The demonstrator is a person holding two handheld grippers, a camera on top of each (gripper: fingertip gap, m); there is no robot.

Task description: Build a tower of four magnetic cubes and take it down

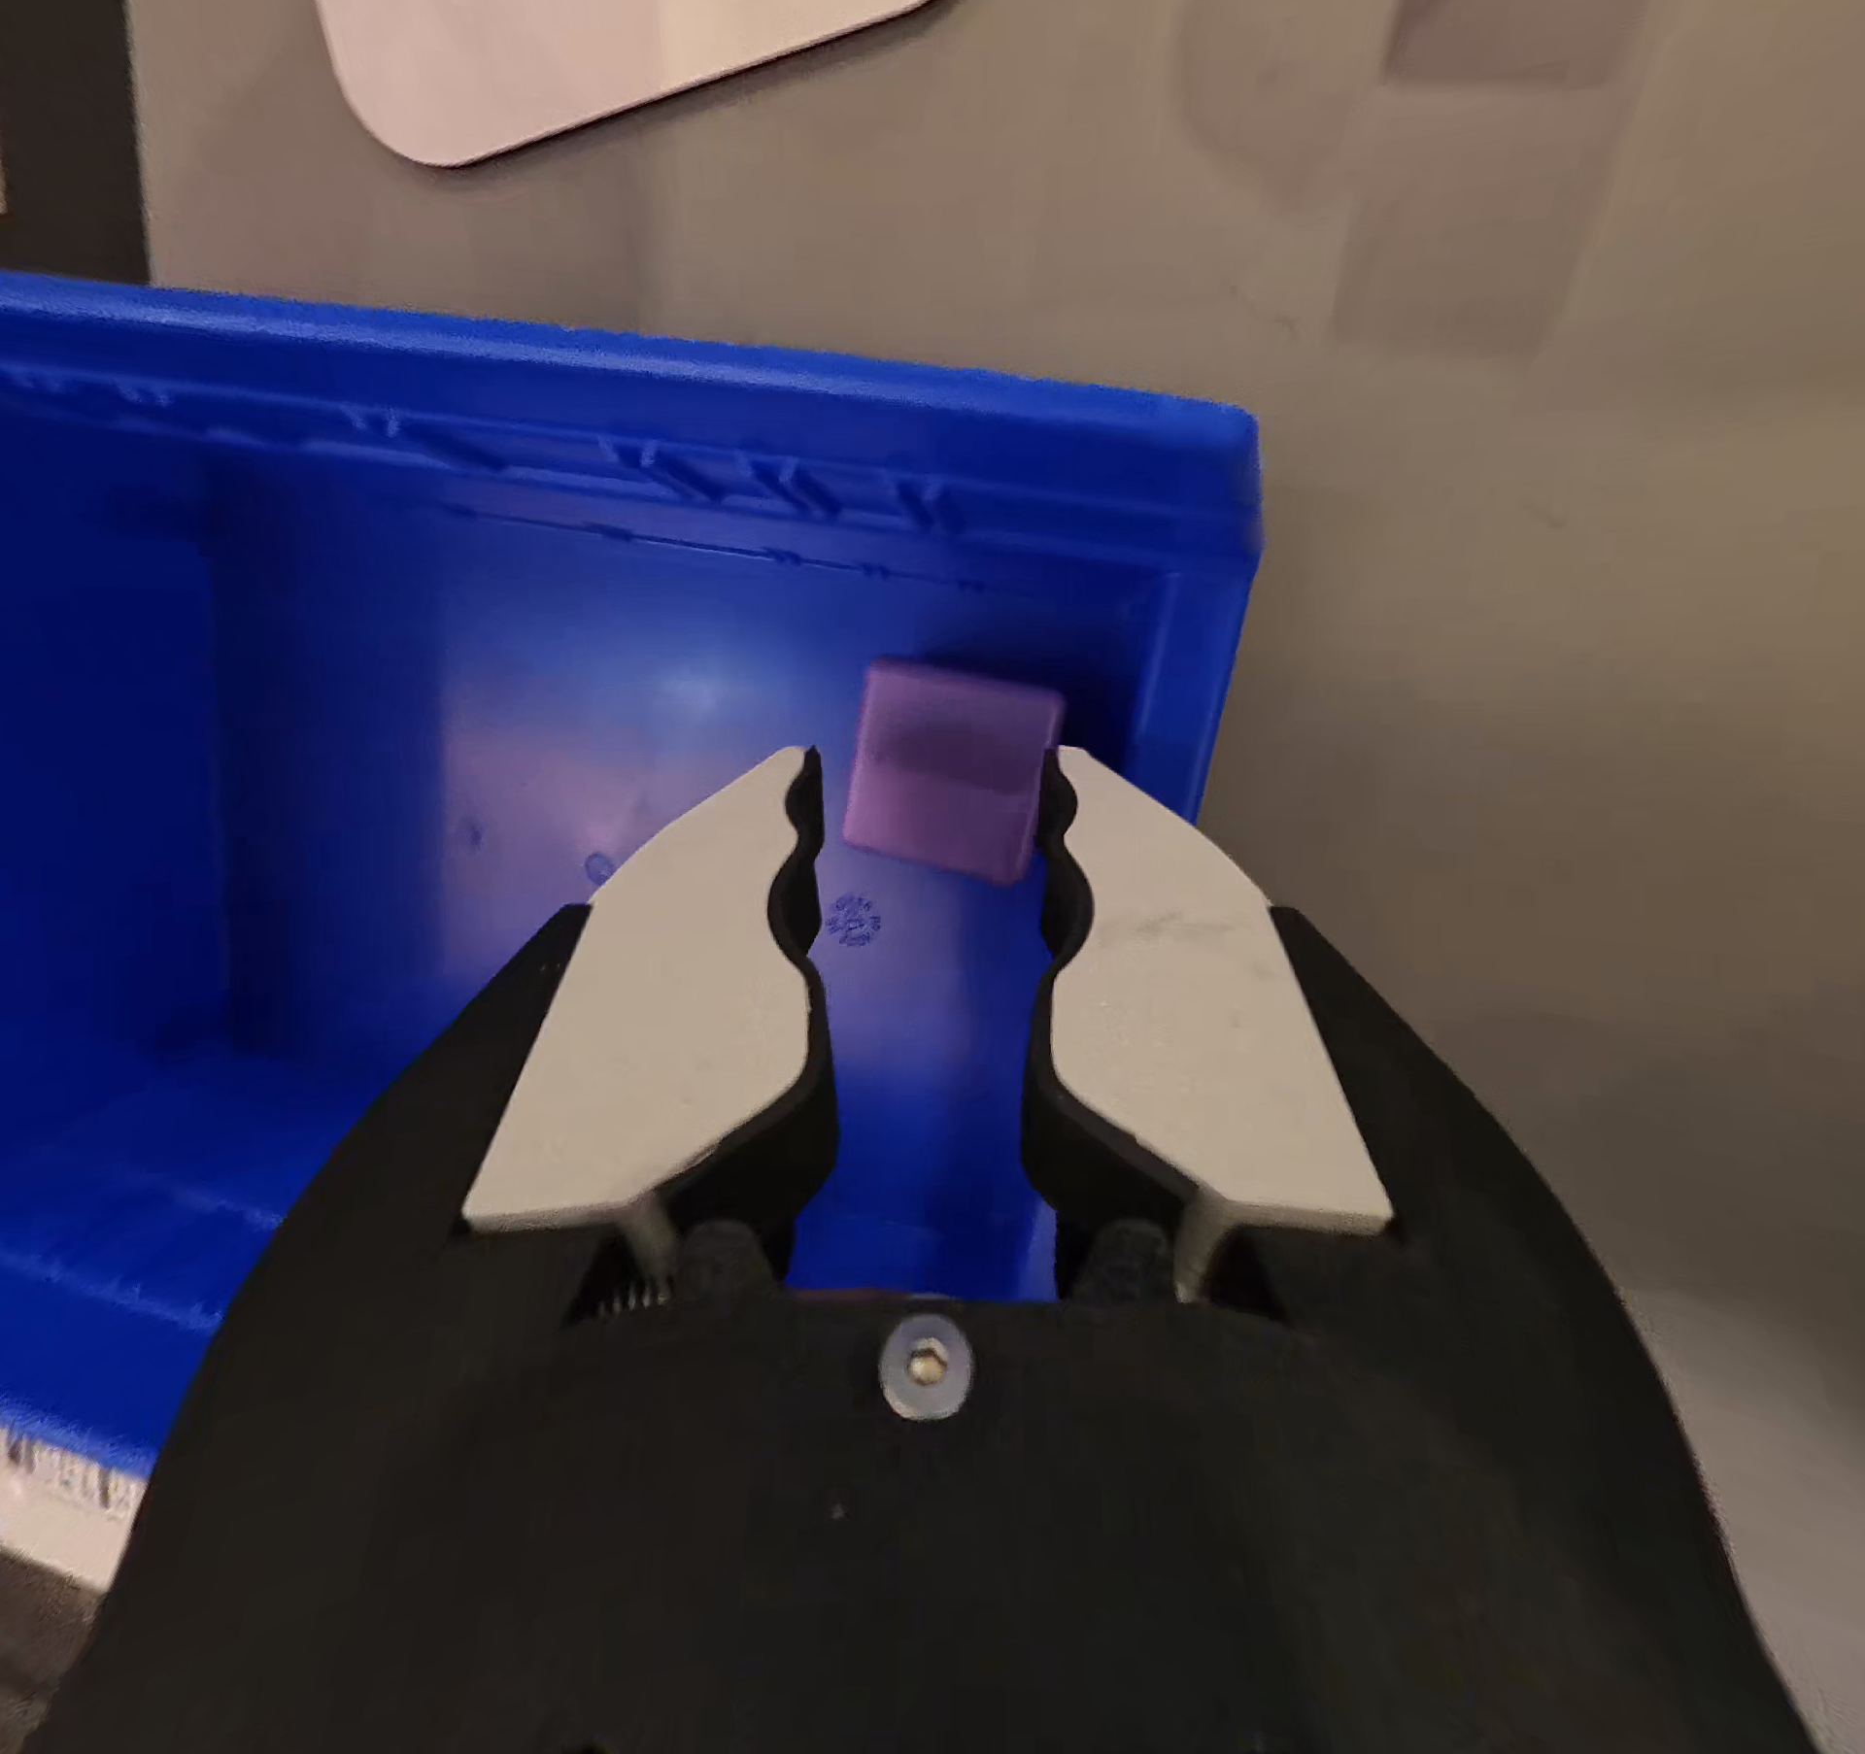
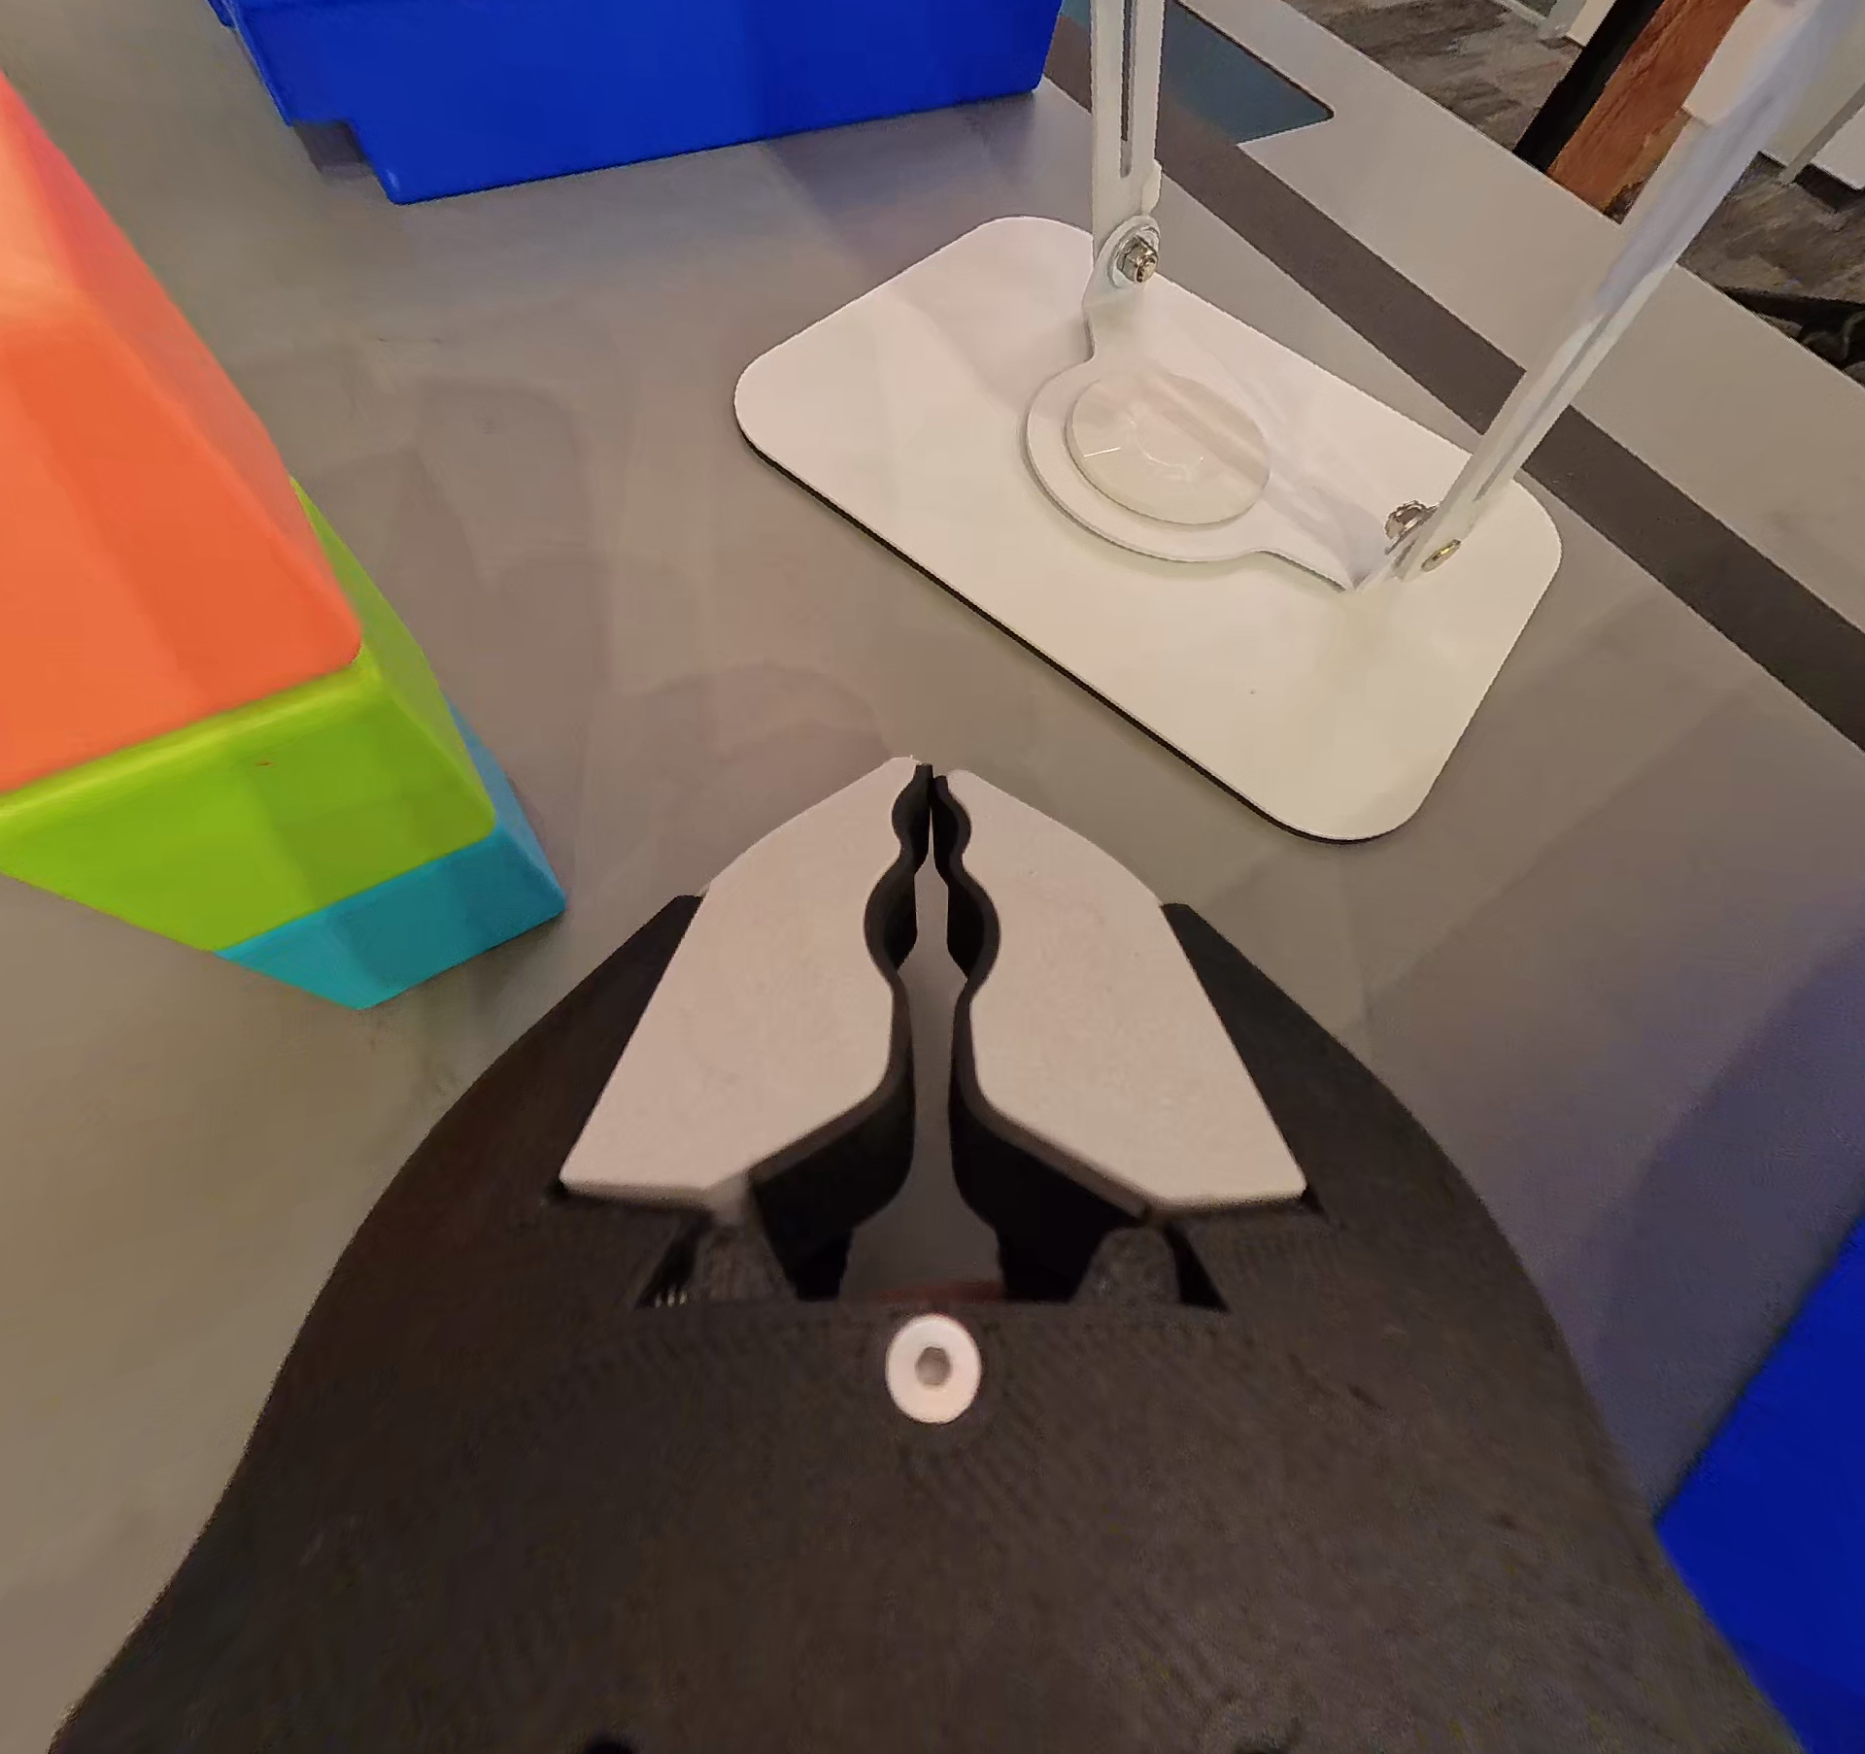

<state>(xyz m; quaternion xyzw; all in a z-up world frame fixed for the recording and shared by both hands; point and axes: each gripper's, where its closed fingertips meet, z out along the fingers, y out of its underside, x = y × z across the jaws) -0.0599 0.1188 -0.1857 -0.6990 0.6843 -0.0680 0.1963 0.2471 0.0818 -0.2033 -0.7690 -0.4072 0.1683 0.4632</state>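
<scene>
In the left wrist view, a purple cube lies on the floor of a blue bin, near its right wall. My left gripper is open above the bin, its fingertips on either side of the cube, apart from it. In the right wrist view, a stack of three cubes stands on the grey table at the left: orange on top, green in the middle, light blue at the bottom. My right gripper is shut and empty, just right of the stack.
A white stand with a flat base and thin arms stands on the grey table ahead of the right gripper. The blue bin shows behind it. Another blue object is at the lower right edge. Left tips to right tips: about 30 cm. From the right gripper's tips to the blue object is close to 20 cm.
</scene>
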